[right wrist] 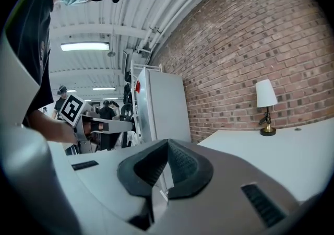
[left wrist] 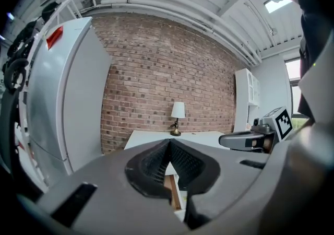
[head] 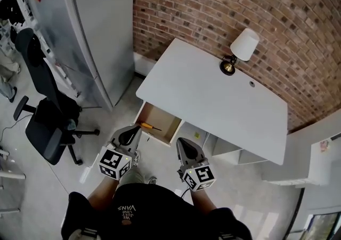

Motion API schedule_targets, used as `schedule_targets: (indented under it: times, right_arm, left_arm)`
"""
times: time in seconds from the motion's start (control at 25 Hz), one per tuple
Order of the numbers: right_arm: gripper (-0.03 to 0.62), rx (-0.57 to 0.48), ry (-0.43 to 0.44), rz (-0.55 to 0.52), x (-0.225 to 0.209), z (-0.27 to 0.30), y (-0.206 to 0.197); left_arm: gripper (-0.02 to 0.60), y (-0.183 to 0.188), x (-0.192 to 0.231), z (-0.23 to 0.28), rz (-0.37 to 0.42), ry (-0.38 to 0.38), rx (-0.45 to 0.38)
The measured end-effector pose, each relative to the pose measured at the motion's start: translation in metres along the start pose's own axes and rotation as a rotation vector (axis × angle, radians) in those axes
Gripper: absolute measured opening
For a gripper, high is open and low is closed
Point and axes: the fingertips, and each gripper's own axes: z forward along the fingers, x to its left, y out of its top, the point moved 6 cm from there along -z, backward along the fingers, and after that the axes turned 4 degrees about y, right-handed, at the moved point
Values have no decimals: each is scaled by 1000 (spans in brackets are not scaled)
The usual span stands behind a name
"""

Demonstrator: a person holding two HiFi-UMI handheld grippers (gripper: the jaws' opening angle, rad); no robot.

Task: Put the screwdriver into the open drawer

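Desk corner: screwdriver stowed, both tools empty.

Brick wall [head: 224, 9] and grey fridge [head: 90, 25] bound the corner. The white desk [head: 213, 95] stands against the wall, and the black chair [head: 48, 121] sits well off to its left, which leaves the desk front reachable. The drawer [head: 164, 120] is pulled out from the desk's near edge, its inside open to me from above. A lamp [head: 242, 49] stands at the far side of the desktop, well apart from the work. I hold the left gripper [head: 129, 135] and right gripper [head: 187, 151] side by side, near my body and short of the drawer; each has its jaws closed together with nothing between them. The screwdriver [head: 148, 126], orange-handled, lies inside the drawer along its near left side. I judge the placing done, which would explain the empty tools held back.
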Motion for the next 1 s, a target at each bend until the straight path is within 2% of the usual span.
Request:
schedule_targets:
  times: [0.4,1.0]
  right_arm:
    - [-3,-18,22,-37,10,0,18]
    - [-3,-16,37,-50,13,4,21]
  left_arm:
    - [8,9,-12,-17,1,15,-28]
    - [8,13,-14,-24,7,31,-40]
